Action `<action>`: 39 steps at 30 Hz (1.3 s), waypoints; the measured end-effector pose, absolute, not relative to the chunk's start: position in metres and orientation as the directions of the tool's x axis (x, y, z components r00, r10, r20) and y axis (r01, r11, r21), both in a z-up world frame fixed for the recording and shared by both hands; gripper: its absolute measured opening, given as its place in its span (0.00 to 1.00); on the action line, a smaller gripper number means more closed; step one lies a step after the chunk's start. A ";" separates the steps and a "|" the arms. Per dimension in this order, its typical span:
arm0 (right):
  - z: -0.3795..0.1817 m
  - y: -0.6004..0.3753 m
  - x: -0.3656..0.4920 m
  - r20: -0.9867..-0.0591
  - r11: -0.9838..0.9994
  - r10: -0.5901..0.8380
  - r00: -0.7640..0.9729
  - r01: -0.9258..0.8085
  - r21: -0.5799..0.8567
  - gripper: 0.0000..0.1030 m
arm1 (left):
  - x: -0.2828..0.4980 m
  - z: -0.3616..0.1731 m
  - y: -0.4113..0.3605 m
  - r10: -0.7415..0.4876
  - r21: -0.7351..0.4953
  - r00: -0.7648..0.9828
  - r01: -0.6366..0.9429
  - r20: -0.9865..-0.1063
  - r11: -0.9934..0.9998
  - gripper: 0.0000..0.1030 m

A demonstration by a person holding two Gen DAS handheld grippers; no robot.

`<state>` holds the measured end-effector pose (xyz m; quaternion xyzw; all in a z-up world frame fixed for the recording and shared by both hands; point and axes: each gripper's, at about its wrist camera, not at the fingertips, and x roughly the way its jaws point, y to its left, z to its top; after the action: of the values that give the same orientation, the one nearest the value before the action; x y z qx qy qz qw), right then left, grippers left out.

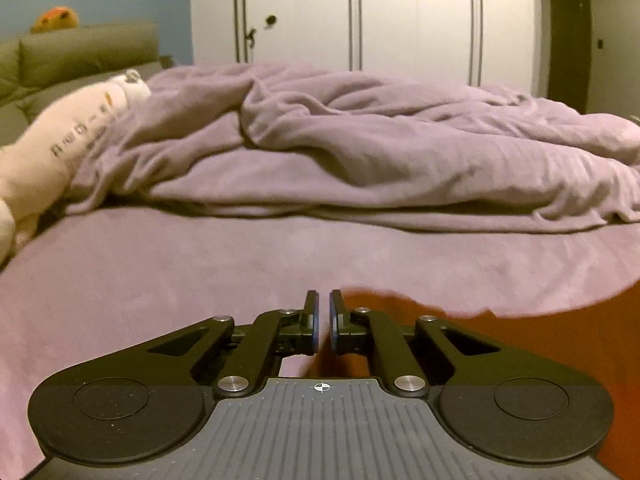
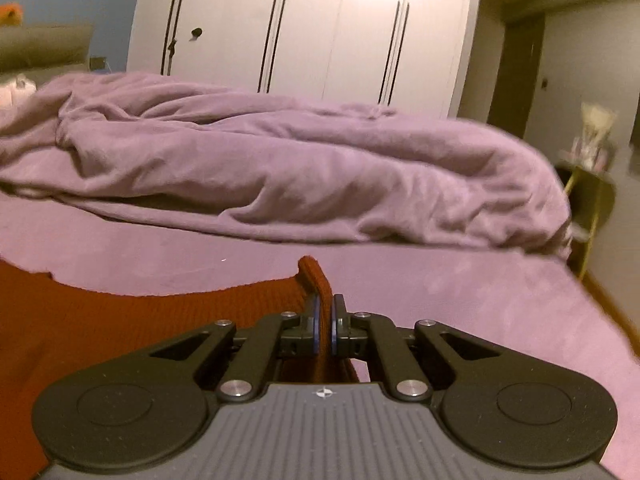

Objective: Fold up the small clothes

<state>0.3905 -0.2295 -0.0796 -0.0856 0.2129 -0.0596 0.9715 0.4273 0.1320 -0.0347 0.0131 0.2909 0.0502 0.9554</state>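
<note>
Right hand-held gripper (image 2: 325,320): pinching rust-red knit garment (image 2: 120,312) edge, lifted off bed (image 2: 460,280) | left hand-held gripper (image 1: 324,320): pressed together, garment beside it | white pillow (image 1: 60,140): print unreadable

Bare sheet (image 1: 160,264) ahead lies open; the rumpled duvet (image 1: 360,148) blocks beyond.

Rumpled purple duvet (image 1: 380,152) on bed, white wardrobe (image 1: 360,12) behind.

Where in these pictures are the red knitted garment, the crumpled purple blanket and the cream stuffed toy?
Red knitted garment (image 2: 140,320), right wrist view: its flat middle.
Purple blanket (image 1: 380,152), left wrist view: its rumpled centre.
Cream stuffed toy (image 1: 68,136), left wrist view: its printed body.
</note>
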 end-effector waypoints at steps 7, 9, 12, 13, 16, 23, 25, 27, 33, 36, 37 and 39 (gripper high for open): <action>-0.091 -0.232 0.375 -0.479 0.982 -0.166 0.862 0.102 -0.157 0.06 | 0.406 -0.031 0.135 0.065 0.018 0.785 -0.069 -0.616 0.997 0.26; -0.089 -0.228 0.349 -0.494 0.996 -0.074 0.866 0.041 -0.077 0.07 | 0.383 -0.027 0.130 0.009 -0.005 0.785 -0.015 -0.620 1.000 0.40; -0.088 -0.211 0.310 -0.496 0.996 0.086 0.864 -0.067 0.057 0.14 | 0.343 -0.021 0.113 -0.083 -0.064 0.785 0.056 -0.614 0.996 0.56; -0.089 -0.203 0.299 -0.495 0.991 0.132 0.859 -0.099 0.091 0.20 | 0.332 -0.021 0.105 -0.113 -0.085 0.786 0.077 -0.608 0.993 0.62; -0.095 -0.172 0.267 -0.479 0.958 0.278 0.832 -0.204 0.202 0.22 | 0.300 -0.028 0.078 -0.244 -0.150 0.786 0.192 -0.568 0.970 0.85; -0.145 -0.180 0.248 -0.394 0.828 0.496 0.774 -0.286 0.483 0.25 | 0.302 -0.083 0.084 -0.241 -0.234 0.770 0.122 -0.591 0.964 0.68; -0.149 -0.219 0.243 -0.363 0.783 0.492 0.791 -0.221 0.581 0.21 | 0.298 -0.084 0.101 -0.221 -0.239 0.797 0.100 -0.561 0.966 0.65; -0.156 -0.259 0.235 -0.338 0.762 0.435 0.834 -0.142 0.631 0.19 | 0.297 -0.083 0.120 -0.186 -0.247 0.811 0.053 -0.555 0.968 0.63; -0.162 -0.346 0.199 -0.354 0.699 0.222 0.909 0.104 0.707 0.00 | 0.284 -0.066 0.162 -0.023 -0.219 0.800 -0.137 -0.600 0.966 0.77; -0.144 -0.331 0.191 -0.381 0.757 0.181 0.907 0.119 0.642 0.14 | 0.271 -0.058 0.178 -0.125 -0.335 0.762 -0.126 -0.635 0.934 0.80; -0.140 -0.325 0.190 -0.371 0.762 0.203 0.906 0.091 0.641 0.25 | 0.266 -0.056 0.178 -0.144 -0.348 0.753 -0.118 -0.642 0.930 0.81; -0.132 -0.310 0.189 -0.355 0.773 0.251 0.901 0.034 0.634 0.31 | 0.256 -0.052 0.176 -0.182 -0.369 0.742 -0.094 -0.645 0.925 0.84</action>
<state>0.1894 -0.3097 -0.1322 0.3318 0.2149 0.0594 0.9166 0.2558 0.1765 -0.0517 -0.1926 0.3582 -0.0239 0.9132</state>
